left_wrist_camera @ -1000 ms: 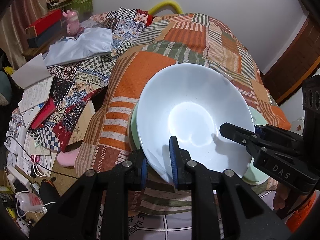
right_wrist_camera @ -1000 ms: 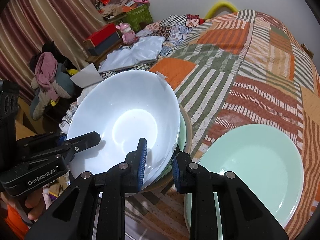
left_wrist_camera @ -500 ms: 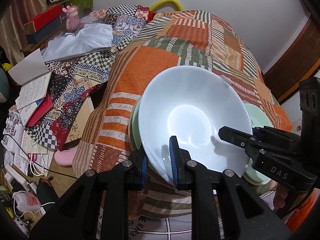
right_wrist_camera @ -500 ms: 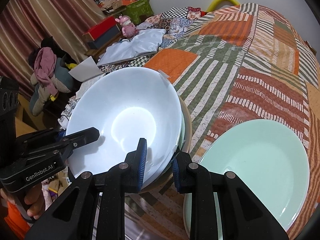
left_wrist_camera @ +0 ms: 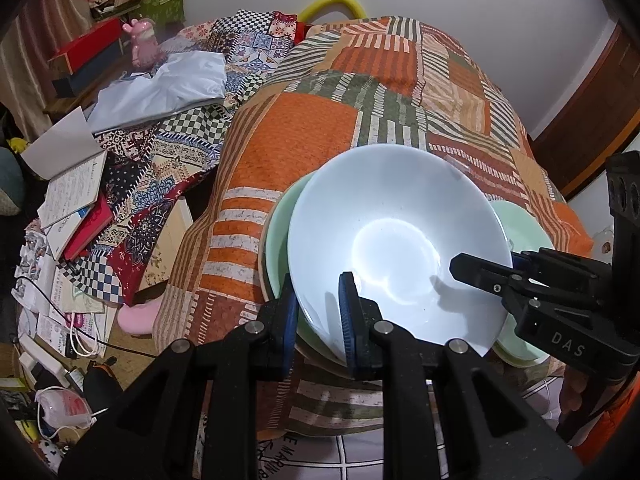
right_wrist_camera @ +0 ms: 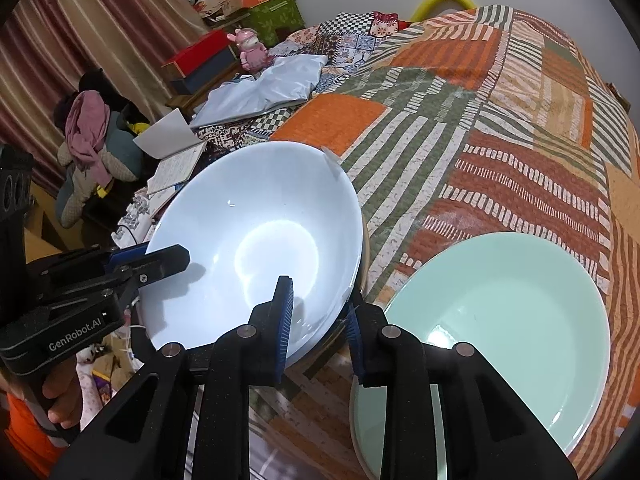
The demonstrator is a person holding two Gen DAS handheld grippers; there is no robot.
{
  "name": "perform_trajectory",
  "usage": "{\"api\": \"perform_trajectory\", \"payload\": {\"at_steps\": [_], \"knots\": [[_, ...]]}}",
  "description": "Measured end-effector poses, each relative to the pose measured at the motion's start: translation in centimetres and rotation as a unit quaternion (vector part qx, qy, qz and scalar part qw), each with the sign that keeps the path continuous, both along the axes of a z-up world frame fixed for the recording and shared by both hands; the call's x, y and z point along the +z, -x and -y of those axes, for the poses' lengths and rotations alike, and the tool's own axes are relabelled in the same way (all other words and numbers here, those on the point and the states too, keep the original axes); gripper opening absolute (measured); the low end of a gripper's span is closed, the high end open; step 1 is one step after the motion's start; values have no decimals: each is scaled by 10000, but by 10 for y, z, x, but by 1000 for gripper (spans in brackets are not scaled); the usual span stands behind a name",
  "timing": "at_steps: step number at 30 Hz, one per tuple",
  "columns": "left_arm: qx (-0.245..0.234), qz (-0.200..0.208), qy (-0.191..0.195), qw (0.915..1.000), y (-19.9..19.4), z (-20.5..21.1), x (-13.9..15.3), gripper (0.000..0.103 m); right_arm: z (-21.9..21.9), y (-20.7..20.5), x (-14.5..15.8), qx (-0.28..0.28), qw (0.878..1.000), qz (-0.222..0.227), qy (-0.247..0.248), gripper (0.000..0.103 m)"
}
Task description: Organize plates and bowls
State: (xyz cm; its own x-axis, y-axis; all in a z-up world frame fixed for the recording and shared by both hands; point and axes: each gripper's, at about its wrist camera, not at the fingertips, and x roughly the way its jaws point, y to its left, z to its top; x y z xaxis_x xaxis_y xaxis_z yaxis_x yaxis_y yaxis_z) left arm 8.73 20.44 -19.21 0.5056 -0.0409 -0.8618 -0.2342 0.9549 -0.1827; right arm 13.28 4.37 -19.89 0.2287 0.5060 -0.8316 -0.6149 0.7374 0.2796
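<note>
While both hand-held tools bite on opposite sides of its rim, the white bowl sits tilted on top of a pale green bowl, at the near left edge of a bed covered with an orange, green and brown patchwork quilt. We see the left gripper clamped tight on the near rim, one blue pad inside the white bowl and the other outside the stacked rims. The right gripper takes the rim from the right, again with one pad inside the bowl and one outside. Its jaws have just been easing apart a little, yet the rim lies between them and the pads appear to rest against it. We cannot tell how many dishes lie under the green one; a darker edge shows below it in the right wrist view. To the right of the stack, a pale green plate lies flat on the quilt, just beside it. A hand beside an orange sleeve grips the handle of the left tool. To the far left, off the quilt, we make out an open notebook and a pink toy among scattered papers and boxes.
</note>
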Motion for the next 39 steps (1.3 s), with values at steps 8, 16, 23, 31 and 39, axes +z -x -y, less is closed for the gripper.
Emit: {"api": "perform_trajectory", "payload": {"at_steps": [8, 16, 23, 31, 39], "knots": [[127, 104, -167, 9997, 7, -6, 9, 19, 1, 2, 4, 69, 9998, 191, 15, 25], [278, 101, -107, 9995, 15, -15, 10, 21, 12, -2, 4, -37, 9998, 184, -48, 30], [313, 29, 195, 9993, 14, -20, -3, 33, 10, -5, -2, -49, 9999, 54, -111, 33], [230, -144, 558, 9981, 5, -20, -26, 41, 2, -8, -12, -3, 9998, -132, -136, 34], [230, -230, 773, 9965, -1, -24, -41, 46, -7, -12, -23, 5, 9994, -309, -124, 35]]}}
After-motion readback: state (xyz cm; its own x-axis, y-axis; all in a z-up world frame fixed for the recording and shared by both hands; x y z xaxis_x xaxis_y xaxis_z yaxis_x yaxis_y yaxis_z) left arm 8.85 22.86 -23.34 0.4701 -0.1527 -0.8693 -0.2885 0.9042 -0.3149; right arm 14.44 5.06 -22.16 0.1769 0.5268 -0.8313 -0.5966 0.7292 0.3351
